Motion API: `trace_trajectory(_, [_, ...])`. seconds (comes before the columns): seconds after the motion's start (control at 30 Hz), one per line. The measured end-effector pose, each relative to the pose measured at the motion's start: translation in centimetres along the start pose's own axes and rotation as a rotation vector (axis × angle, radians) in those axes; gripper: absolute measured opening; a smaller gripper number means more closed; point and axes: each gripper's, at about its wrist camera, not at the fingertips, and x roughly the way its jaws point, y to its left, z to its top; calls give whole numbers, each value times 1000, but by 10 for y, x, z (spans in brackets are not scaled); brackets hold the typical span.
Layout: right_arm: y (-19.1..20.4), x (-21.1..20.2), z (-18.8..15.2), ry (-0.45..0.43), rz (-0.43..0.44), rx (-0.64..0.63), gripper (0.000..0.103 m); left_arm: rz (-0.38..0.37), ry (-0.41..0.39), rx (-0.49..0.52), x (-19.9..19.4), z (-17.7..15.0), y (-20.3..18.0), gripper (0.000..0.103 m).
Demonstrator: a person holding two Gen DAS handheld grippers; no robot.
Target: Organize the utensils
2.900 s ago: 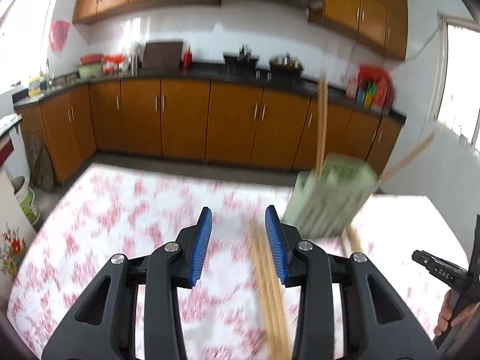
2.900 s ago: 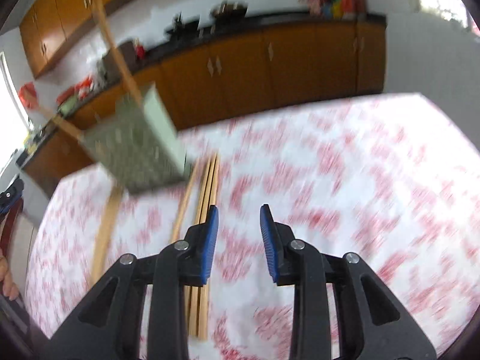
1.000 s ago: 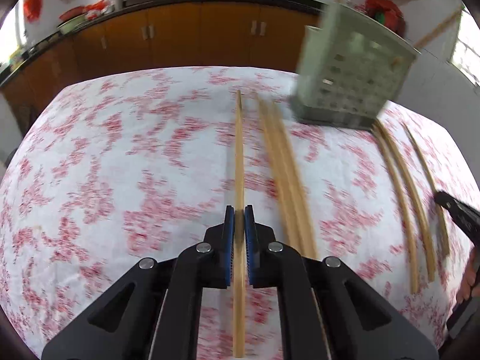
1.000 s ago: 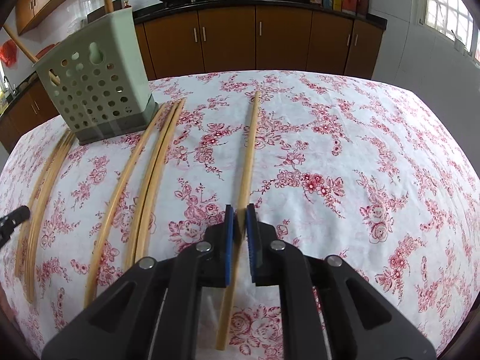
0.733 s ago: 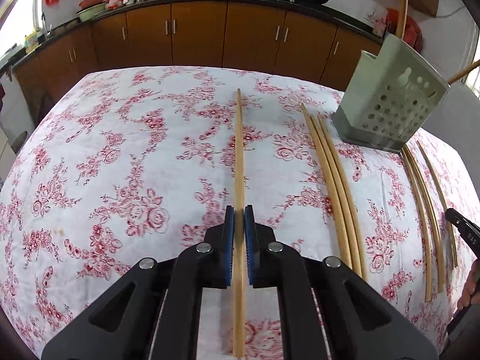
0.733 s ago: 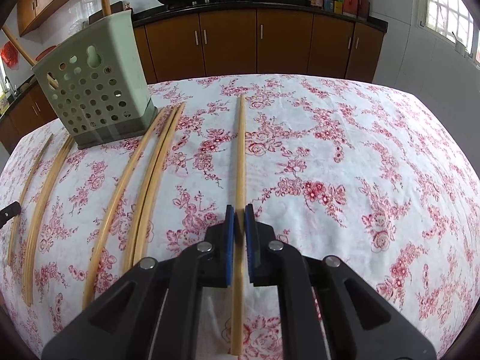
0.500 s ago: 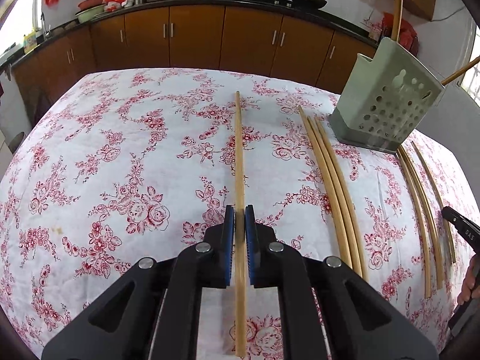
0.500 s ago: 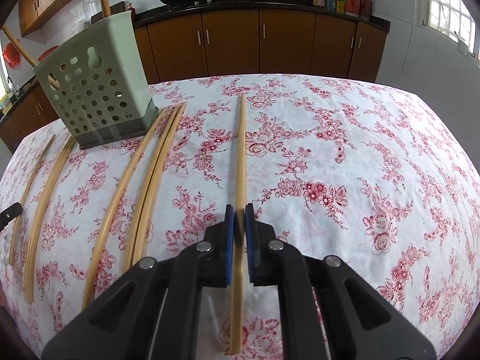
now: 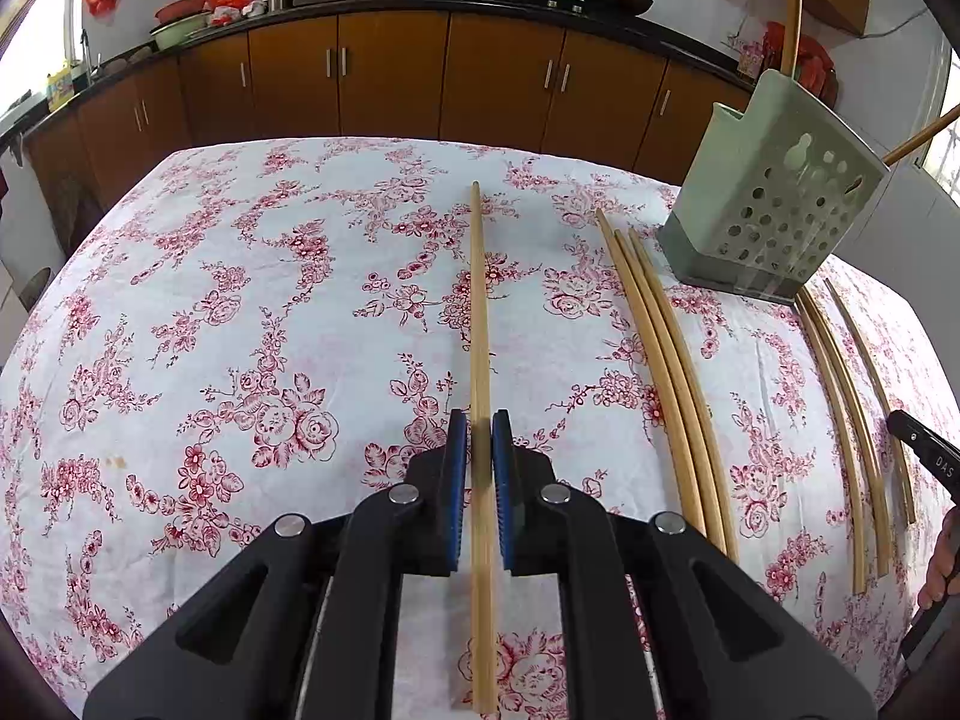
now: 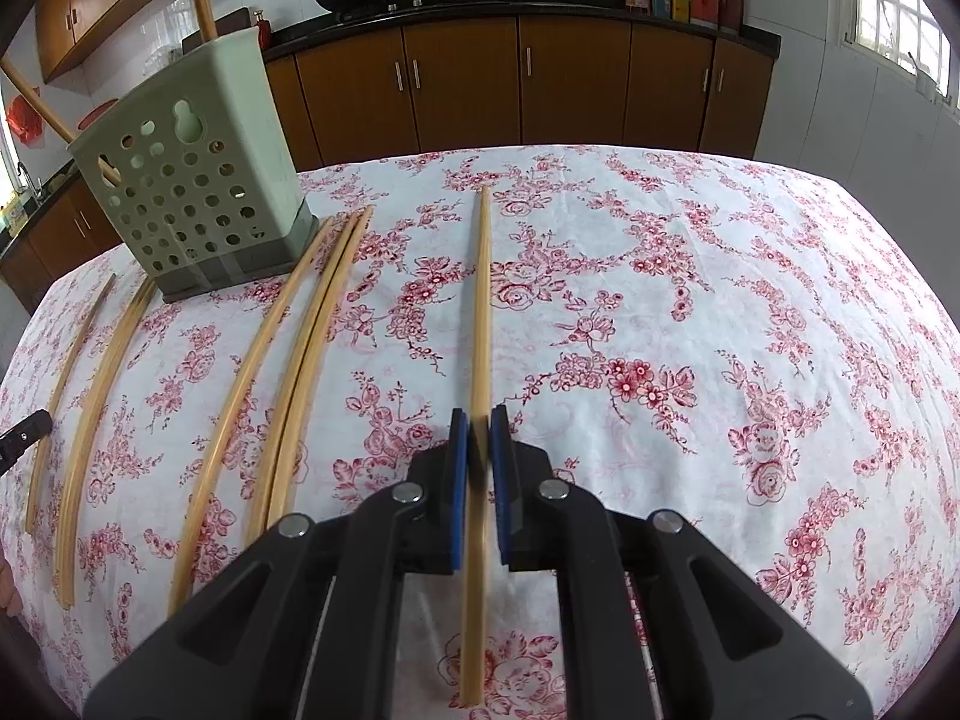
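Observation:
My left gripper (image 9: 478,441) is shut on a long bamboo chopstick (image 9: 477,300) that points away over the floral tablecloth. My right gripper (image 10: 476,438) is shut on another long chopstick (image 10: 481,294), also pointing away. A pale green perforated utensil holder stands on the table, far right in the left wrist view (image 9: 774,204) and far left in the right wrist view (image 10: 192,192), with two chopsticks sticking up out of it. Several loose chopsticks lie beside the holder in the left view (image 9: 666,348) and in the right view (image 10: 300,348).
The table has a white cloth with red flowers (image 9: 240,312). Brown kitchen cabinets (image 9: 390,78) and a dark counter with woks stand behind it. More chopsticks lie past the holder (image 9: 840,396), close to the other gripper's tip (image 9: 924,450).
Both grippers went from open above the table to shut on a chopstick each. Over the last second the views steadied and rose slightly; the holder has not moved.

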Motion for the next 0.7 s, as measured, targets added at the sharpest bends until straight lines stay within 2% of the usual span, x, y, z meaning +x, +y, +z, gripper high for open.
trace_trajectory(0.23, [7,-11,-13,1,-18,-42,10,-1,5,28,-8,-9,-2,10])
trace_trajectory(0.6, [0,-23,-20,15,6,-11,8,17,18,74,-20,-22,-9,8])
trace_trajectory(0.7, [-2,-42,-14,-40,11,-3,8,6,12,63,-27,-18,-8,8])
